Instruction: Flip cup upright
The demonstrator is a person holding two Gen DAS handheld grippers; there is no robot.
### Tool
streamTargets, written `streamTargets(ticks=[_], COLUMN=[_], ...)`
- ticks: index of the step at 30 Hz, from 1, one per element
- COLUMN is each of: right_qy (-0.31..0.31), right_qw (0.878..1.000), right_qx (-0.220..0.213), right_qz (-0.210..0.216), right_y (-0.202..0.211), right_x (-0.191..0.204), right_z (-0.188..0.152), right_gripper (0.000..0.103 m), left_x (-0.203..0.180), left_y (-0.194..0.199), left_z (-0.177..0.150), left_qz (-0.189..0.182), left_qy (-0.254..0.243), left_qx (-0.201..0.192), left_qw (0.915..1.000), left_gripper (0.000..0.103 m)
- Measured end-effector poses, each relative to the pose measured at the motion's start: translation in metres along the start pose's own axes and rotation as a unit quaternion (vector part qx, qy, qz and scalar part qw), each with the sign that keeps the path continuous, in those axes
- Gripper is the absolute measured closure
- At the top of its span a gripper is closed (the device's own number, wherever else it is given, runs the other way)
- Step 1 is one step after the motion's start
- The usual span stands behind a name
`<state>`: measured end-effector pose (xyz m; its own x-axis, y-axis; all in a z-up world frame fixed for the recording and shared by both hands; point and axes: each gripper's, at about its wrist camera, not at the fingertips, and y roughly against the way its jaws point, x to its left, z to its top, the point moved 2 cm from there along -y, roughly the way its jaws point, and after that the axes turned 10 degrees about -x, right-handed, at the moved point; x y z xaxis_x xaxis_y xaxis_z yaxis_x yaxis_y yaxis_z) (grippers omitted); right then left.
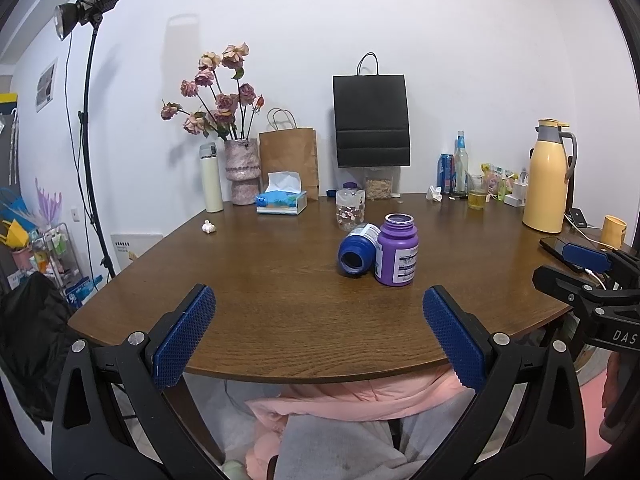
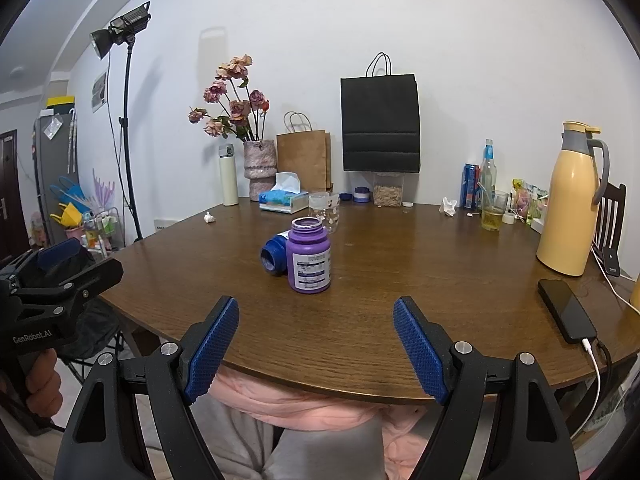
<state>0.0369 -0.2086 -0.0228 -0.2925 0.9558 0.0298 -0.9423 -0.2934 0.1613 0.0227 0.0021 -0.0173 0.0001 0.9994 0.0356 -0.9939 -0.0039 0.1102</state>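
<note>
A clear patterned cup (image 1: 351, 210) (image 2: 325, 206) stands mid-table; whether its mouth faces up or down is unclear. In front of it a blue bottle (image 1: 356, 254) (image 2: 274, 256) lies on its side, open mouth toward me, touching an upright purple bottle (image 1: 396, 254) (image 2: 309, 258) without a lid. My left gripper (image 1: 319, 294) is open over the table's near edge, short of the bottles, holding nothing. My right gripper (image 2: 316, 304) is open too, just before the purple bottle. Each gripper shows at the other view's edge.
The round wooden table (image 1: 260, 320) carries a tissue box (image 1: 282, 200), a vase of dried roses (image 1: 241, 168), paper bags, a yellow jug (image 2: 568, 208), a glass of yellow drink (image 2: 493, 212) and a charging phone (image 2: 566, 310). A light stand (image 1: 86, 160) is at left.
</note>
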Motion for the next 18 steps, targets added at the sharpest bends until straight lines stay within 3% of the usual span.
streamTargets(ticks=[18], right_qy=[0.000], right_qw=[1.000], right_qx=[0.001], right_qz=[0.000], right_y=[-0.0001], right_x=[0.0000], right_z=[0.0008], right_gripper=[0.019], left_x=[0.0026], left_y=[0.0017], left_z=[0.0044], left_qz=[0.001], left_qy=[0.001], left_qx=[-0.002], left_qw=[1.0000], left_gripper=[0.000])
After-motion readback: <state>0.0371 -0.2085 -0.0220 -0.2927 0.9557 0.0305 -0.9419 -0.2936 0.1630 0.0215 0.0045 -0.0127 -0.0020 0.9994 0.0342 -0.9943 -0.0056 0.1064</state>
